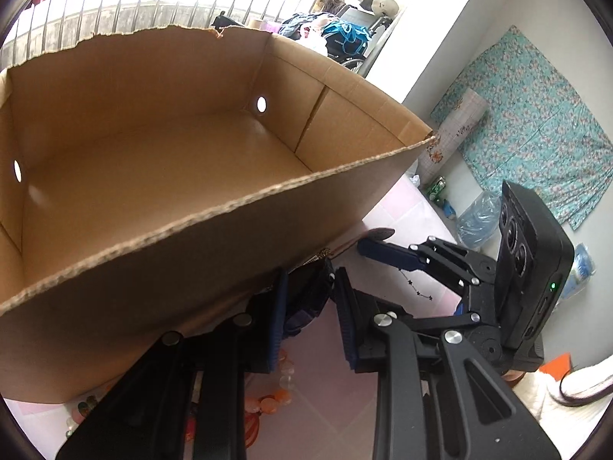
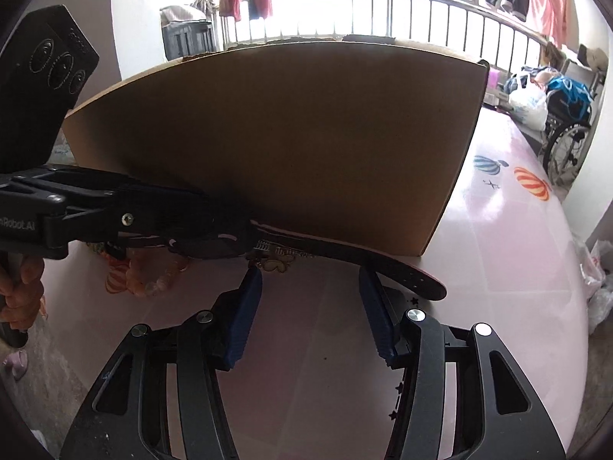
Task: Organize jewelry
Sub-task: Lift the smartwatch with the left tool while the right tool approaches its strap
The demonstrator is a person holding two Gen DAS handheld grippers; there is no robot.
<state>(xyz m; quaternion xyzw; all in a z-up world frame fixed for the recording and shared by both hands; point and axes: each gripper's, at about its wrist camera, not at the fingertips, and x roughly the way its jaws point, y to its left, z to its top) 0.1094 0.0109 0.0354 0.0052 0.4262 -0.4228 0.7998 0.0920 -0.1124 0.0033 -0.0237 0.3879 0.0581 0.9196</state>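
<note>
Surface: pale pink table (image 2: 498, 253), glossy, printed with hot-air balloons and small stars.
Cardboard box (image 2: 287, 145): open-topped, standing on the table.
Black strap (image 2: 383, 264): lying along the box's base.
Bead bracelets (image 2: 153, 280): orange and pale, beside the box.

Two wrist fisheyes, both angled down at the same cardboard box (image 1: 161, 176), close in.

Left view sits above the box rim and we see into its open interior, with the right gripper (image 1: 387, 253) crossing low at right. Right view sits lower, facing the box's outer wall (image 2: 276, 145) head-on, left gripper (image 2: 214, 230) entering from the left. We share the box, pink table (image 2: 498, 253) and balcony railing (image 2: 421, 11).
</note>
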